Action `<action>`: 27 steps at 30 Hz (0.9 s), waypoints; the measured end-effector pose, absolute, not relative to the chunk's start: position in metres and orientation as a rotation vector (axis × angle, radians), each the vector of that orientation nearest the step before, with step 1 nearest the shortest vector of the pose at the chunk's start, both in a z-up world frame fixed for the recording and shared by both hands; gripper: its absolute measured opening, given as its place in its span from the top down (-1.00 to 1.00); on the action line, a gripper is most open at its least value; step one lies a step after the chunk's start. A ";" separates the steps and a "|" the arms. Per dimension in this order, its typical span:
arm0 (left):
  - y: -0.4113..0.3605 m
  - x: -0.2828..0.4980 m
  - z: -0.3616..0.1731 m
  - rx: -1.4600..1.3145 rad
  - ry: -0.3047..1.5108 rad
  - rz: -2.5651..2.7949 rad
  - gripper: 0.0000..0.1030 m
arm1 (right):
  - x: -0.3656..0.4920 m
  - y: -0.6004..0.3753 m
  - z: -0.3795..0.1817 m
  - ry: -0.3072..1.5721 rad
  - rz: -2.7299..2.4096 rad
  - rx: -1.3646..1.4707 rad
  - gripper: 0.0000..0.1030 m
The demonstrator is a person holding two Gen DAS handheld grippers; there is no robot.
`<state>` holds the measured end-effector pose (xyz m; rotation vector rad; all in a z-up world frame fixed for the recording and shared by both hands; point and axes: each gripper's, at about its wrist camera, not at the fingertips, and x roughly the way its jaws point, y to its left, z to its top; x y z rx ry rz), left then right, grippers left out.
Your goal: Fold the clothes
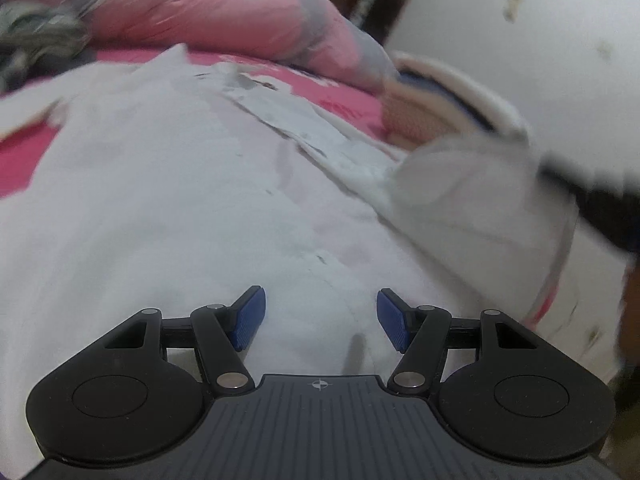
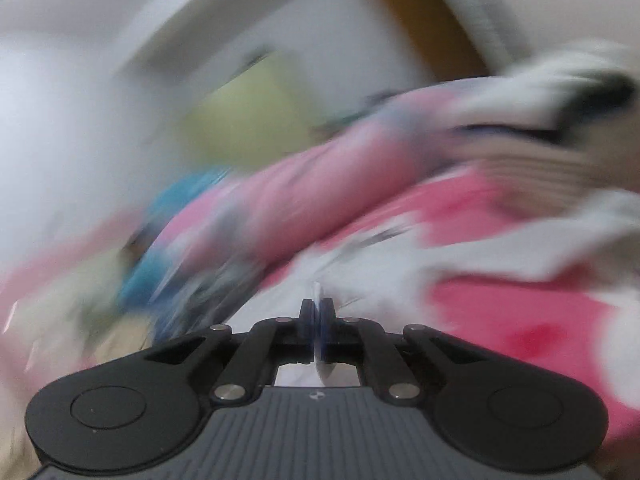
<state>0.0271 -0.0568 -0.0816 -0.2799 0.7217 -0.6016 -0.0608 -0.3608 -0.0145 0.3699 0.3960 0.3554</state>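
Lying spread across the pink bed sheet (image 1: 24,160), the white shirt (image 1: 160,200) fills the near view under the left claw (image 1: 320,318), whose 2 blue pads are spread apart. The right claw (image 2: 319,320) is pressed together, pinching white shirt fabric; that view is blurred.

We see open room right ahead of the left gripper (image 1: 321,316): flat white shirt (image 1: 160,200) w/ nothing standing on it. To its right a raised fold of the shirt blocks the way. Far side is walled off by a pink quilt (image 1: 224,8). Right gripper (image 2: 319,320) view is too blurred; pink quilt (image 2: 280,184) bulks ahead-left, bare pink sheet (image 2: 520,320) lies right.
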 end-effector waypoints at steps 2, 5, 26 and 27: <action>-0.038 0.027 -0.082 -0.377 0.728 -0.597 -0.20 | -0.055 -0.321 -0.033 0.527 0.453 0.264 0.97; -0.015 0.027 -0.084 -0.497 0.736 -0.600 -0.20 | -0.049 -0.296 -0.054 0.626 0.466 0.196 0.97; -0.015 0.022 -0.086 -0.432 0.715 -0.616 -0.20 | -0.081 -0.223 -0.105 0.769 0.483 -0.298 0.40; -0.017 0.022 -0.085 -0.412 0.709 -0.621 -0.20 | -0.077 -0.230 -0.097 0.756 0.472 -0.260 0.40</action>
